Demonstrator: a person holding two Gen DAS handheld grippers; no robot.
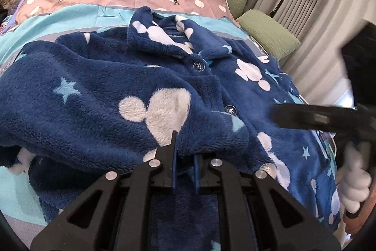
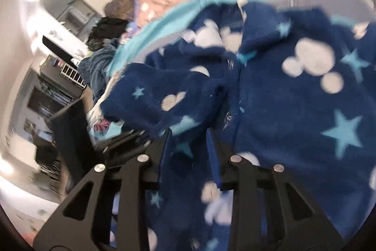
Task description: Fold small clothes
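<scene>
on the bed, spread with a turquoise sheet and a pink dotted cover at twelve o'clock, lies the navy fleece top, buttoned, collar toward twelve. its left sleeve is already drawn across the chest toward three o'clock; the other sleeve and the body fold look still to do. the left tongs at six o'clock are pressed together, pinching the sleeve's cuff edge. the right tongs, blurred, stand half spread with fleece between them; whether they grip it, i cannot tell.
</scene>
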